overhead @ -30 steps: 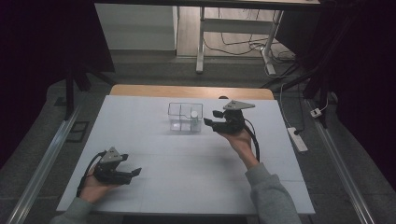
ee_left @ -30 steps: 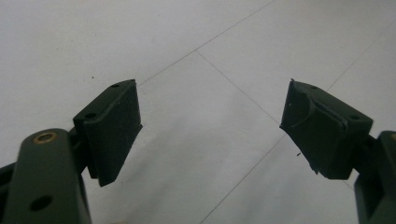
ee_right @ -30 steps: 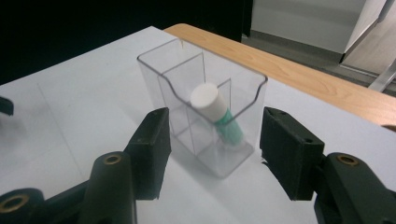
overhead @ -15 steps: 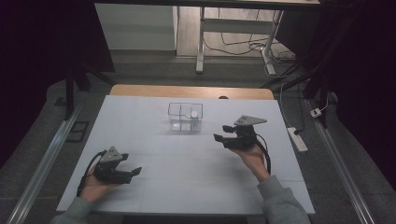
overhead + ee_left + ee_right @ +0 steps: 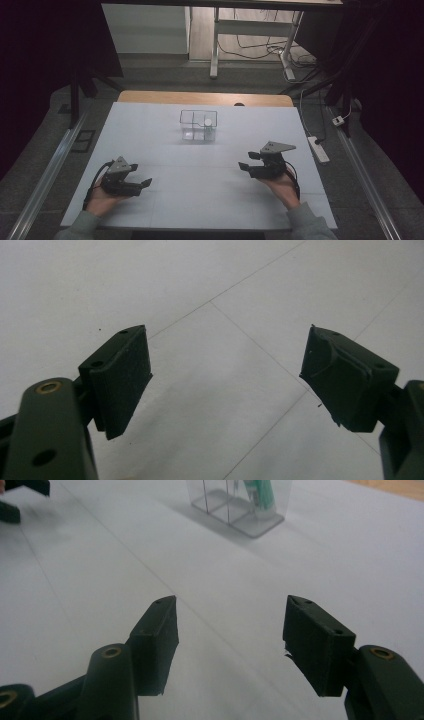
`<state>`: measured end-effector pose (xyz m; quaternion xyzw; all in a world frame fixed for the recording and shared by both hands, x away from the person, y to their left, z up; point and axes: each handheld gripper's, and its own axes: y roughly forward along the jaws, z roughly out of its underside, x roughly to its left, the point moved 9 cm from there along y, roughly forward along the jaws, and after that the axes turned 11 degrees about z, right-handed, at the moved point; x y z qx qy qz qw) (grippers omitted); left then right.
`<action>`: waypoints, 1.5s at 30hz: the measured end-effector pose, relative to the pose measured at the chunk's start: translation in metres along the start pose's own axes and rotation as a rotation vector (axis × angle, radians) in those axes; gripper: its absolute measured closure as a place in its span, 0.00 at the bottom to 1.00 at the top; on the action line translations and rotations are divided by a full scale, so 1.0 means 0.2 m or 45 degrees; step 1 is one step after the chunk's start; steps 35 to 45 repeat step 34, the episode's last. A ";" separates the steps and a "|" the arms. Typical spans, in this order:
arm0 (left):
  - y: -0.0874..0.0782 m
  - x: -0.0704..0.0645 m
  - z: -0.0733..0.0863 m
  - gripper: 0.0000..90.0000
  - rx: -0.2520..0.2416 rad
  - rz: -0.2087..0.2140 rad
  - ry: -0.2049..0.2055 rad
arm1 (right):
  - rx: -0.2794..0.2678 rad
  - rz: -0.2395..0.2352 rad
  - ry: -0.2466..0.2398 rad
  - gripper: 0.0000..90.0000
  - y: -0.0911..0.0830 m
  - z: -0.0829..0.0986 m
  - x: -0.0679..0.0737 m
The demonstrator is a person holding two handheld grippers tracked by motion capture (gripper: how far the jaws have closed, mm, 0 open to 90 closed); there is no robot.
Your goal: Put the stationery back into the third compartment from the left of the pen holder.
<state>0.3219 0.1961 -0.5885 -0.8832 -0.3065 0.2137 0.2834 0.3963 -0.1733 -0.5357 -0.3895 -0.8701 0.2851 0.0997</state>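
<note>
A clear plastic box (image 5: pixel 199 125) with compartments stands at the middle of the white table, towards the far side. A white and green tube (image 5: pixel 208 124) stands upright in its right compartment. My right gripper (image 5: pixel 248 161) hovers at the near right, well back from the box, open with nothing between its jaws. In the right gripper view the box (image 5: pixel 220 505) and the tube (image 5: pixel 260 494) lie ahead beyond the open gripper (image 5: pixel 230 630). My left gripper (image 5: pixel 141 175) rests at the near left, open and holding nothing; in the left gripper view its jaws (image 5: pixel 225 375) are spread over bare table.
The white table top (image 5: pixel 210 200) has thin seam lines. A wooden strip (image 5: pixel 150 97) runs along its far edge. A power strip (image 5: pixel 318 149) lies off the right edge. Metal rails flank both sides. The left gripper (image 5: pixel 20 500) is at the top left of the right gripper view.
My right gripper has drawn back from beside the clear box to the near right of the table, open all along. The left gripper has stayed in place.
</note>
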 end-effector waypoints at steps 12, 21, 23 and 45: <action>0.00 0.00 -0.01 0.21 -0.010 0.004 -0.002 | 0.019 0.035 0.008 0.40 -0.14 0.18 -0.07; 0.00 -0.01 -0.02 0.22 -0.015 0.004 0.004 | 0.031 0.052 0.009 0.40 -0.16 0.23 -0.11; -0.01 -0.01 -0.02 0.21 -0.018 0.005 0.005 | 0.029 0.052 0.007 0.40 -0.15 0.23 -0.11; -0.01 -0.01 -0.02 0.22 -0.014 0.003 0.010 | 0.032 0.053 -0.001 0.40 -0.16 0.24 -0.11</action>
